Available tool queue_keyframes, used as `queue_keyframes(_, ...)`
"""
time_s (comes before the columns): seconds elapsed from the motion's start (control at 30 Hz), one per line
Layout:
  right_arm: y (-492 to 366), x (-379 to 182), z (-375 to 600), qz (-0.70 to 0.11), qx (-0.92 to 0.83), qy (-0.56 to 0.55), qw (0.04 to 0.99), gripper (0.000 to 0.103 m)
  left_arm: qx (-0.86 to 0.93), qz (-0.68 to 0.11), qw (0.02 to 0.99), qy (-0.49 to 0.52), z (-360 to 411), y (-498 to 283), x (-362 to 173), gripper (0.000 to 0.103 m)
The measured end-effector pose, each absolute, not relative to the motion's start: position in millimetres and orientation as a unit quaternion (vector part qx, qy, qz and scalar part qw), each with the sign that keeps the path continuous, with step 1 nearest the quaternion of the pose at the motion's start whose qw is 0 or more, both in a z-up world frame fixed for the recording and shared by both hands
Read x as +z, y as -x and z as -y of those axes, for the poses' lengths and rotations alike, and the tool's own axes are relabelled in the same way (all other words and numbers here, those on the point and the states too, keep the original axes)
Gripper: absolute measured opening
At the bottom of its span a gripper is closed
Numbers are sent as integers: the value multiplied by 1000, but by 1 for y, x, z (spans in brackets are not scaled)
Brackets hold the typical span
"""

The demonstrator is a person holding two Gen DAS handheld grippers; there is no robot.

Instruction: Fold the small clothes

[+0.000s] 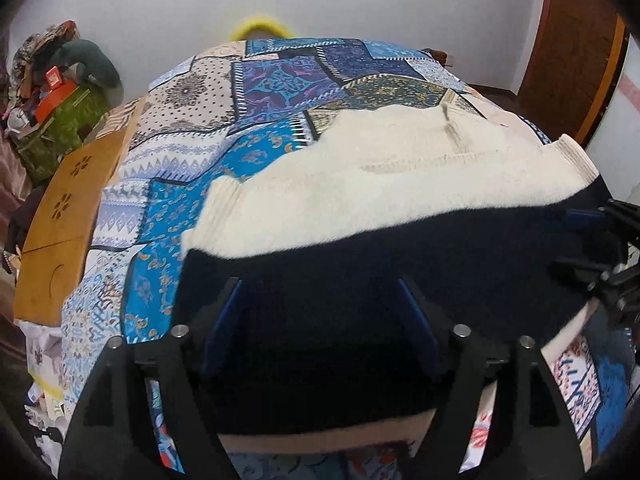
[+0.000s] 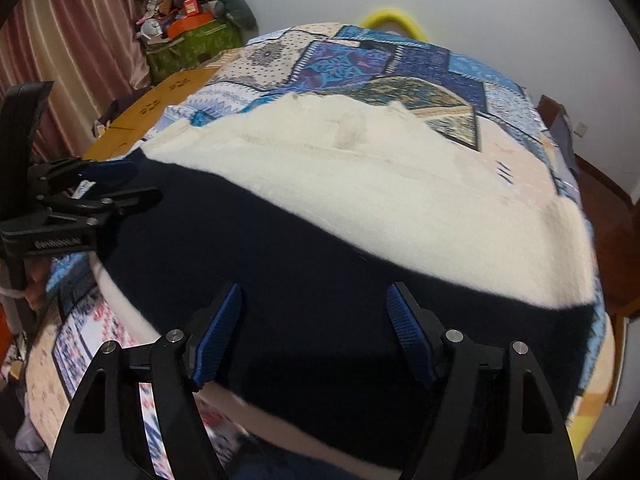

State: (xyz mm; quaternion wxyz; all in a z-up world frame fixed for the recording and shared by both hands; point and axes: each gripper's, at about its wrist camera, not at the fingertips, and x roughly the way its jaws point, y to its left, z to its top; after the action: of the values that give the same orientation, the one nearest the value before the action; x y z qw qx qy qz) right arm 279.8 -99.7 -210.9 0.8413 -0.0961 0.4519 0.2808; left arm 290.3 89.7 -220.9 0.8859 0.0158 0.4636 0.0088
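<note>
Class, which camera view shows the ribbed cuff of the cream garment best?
The left wrist view: the ribbed cuff is sharp at the garment's right corner. The right wrist view shows that corner only as blurred cream fabric, ribbing indistinct.

Sweater [image 1: 400,216] blurred, its near hem hidden behind gripper frames; right gripper [image 1: 600,264] cut off by picture's edge; shelf clutter [image 2: 188,12] too small to tell.

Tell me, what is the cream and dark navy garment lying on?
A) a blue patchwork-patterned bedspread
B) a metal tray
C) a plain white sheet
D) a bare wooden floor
A: the garment is spread over a bedspread of blue, purple and cream patterned patches.
</note>
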Motion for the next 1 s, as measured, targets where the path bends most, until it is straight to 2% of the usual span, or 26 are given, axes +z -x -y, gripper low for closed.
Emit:
queue_keyframes(0.47,-259,-207,186,-454,202,69,865,72,91,-479,873,1,-148,-246,-228,81)
queue_keyframes(0.77,-252,-195,179,-446,204,68,869,72,121,-464,875,64,-175,-219,-210,81)
queue_keyframes(1.0,-254,-168,141,-404,245,81,877,74,77,-470,865,160,-165,-201,-210,81)
